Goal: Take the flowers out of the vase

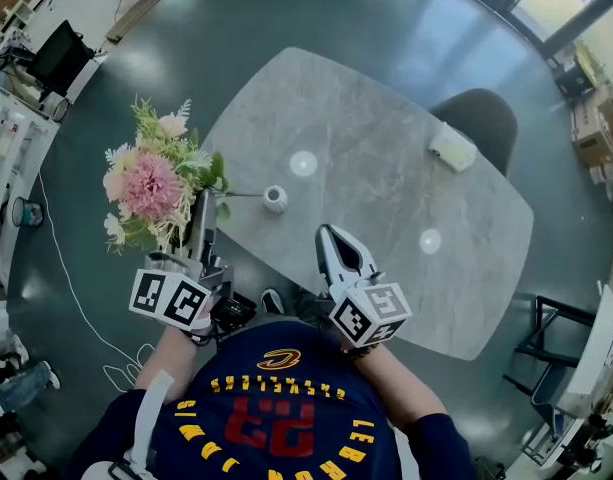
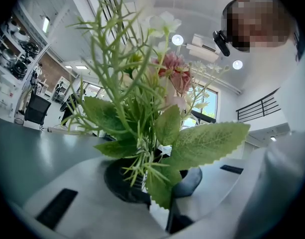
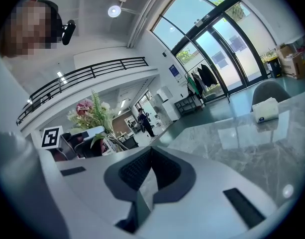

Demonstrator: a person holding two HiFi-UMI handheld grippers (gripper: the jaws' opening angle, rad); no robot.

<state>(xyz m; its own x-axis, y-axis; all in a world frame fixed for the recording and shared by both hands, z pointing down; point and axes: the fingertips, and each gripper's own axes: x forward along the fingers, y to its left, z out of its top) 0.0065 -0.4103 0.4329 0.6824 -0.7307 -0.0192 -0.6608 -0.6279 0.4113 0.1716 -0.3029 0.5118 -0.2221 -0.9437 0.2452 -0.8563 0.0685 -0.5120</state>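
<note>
Flowers (image 1: 149, 183) clamped in the level left gripper (image 1: 205, 202).

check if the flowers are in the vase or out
Out: the left claw grips the flowers, well apart from the white vase standing on the table.

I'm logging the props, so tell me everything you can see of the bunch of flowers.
The bunch of flowers looks artificial: one big pink bloom, smaller cream and peach ones, spiky greenery and broad serrated leaves. The left gripper has its fingers closed on the stems, leaves spilling over them. The blooms hang beyond the table at its left edge, above the floor. A thin stem runs right toward the small white vase; whether its tip is inside it, I cannot tell.
</note>
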